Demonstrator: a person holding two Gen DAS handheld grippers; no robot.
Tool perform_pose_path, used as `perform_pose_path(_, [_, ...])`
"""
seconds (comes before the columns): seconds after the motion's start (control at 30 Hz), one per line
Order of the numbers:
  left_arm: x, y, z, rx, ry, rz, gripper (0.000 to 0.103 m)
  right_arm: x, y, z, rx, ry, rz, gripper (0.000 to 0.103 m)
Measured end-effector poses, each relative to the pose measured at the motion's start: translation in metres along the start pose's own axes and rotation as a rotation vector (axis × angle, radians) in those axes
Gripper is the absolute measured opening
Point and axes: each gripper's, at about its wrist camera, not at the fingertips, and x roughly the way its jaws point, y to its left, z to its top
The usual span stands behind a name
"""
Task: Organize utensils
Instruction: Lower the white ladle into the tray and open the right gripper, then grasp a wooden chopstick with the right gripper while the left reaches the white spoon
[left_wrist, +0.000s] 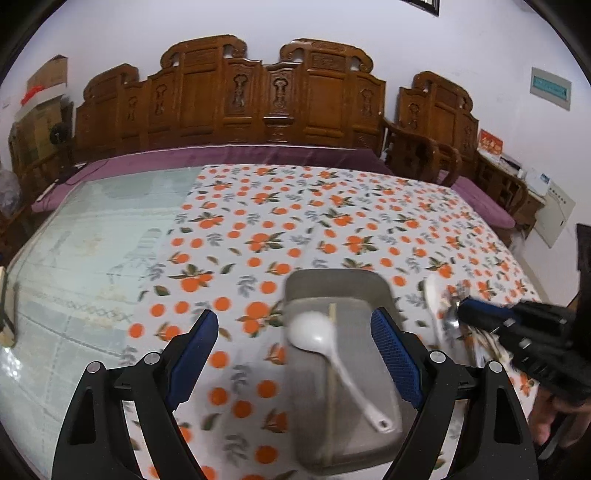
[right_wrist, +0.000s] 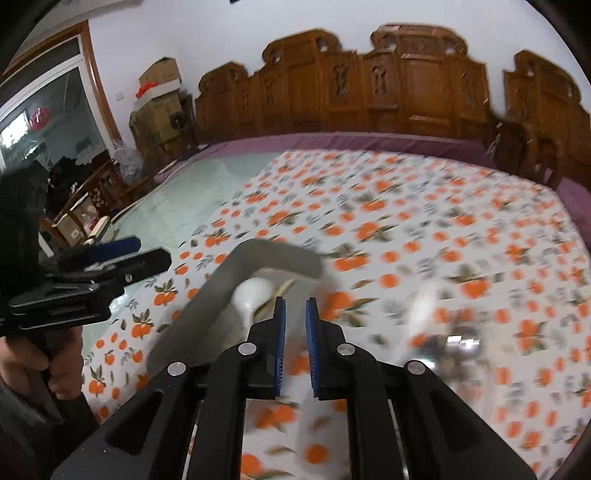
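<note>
A grey rectangular tray (left_wrist: 332, 288) lies on the orange-print tablecloth. In it are a white ceramic spoon (left_wrist: 314, 328) and a wooden chopstick (left_wrist: 332, 373). My left gripper (left_wrist: 294, 321) hangs wide open above the tray's left part, with nothing between its pads. To the right of the tray, another white spoon (left_wrist: 432, 295) and a metal spoon (left_wrist: 451, 323) lie on the cloth. My right gripper (left_wrist: 465, 308) points at them. In the blurred right wrist view, my right gripper (right_wrist: 295, 306) is almost shut, holds nothing and has the tray (right_wrist: 221, 277) to its left and the loose utensils (right_wrist: 458, 341) to its right.
The tablecloth (left_wrist: 332, 221) covers the right part of a glass-topped table (left_wrist: 92, 240). A carved wooden bench with a purple cushion (left_wrist: 240, 153) runs behind the table. A hand (left_wrist: 550, 413) holds the right gripper's handle.
</note>
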Motion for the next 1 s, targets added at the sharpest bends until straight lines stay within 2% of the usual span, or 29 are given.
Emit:
perform_pose_path(0.13, [0.001, -0.026, -0.003, 0.022, 0.0, -0.045, 0.081, -0.032, -0.035, -0.004, -0.011, -0.03, -0.075, 0.014])
perform_pose_path(0.33, [-0.001, -0.062, -0.014, 0.074, 0.002, -0.094, 0.081, -0.048, -0.08, -0.023, 0.018, -0.018, -0.166, 0.014])
perform_pose_path(0.43, [0.0, -0.075, -0.019, 0.092, 0.01, -0.111, 0.081, -0.043, -0.093, -0.037, 0.041, -0.001, -0.177, 0.014])
perform_pose_path(0.7, [0.002, -0.095, -0.028, 0.122, 0.028, -0.14, 0.081, 0.001, -0.11, -0.066, 0.017, 0.149, -0.189, 0.014])
perform_pose_path(1.0, [0.006, -0.112, -0.037, 0.158, 0.051, -0.155, 0.081, 0.022, -0.114, -0.076, -0.039, 0.234, -0.211, 0.011])
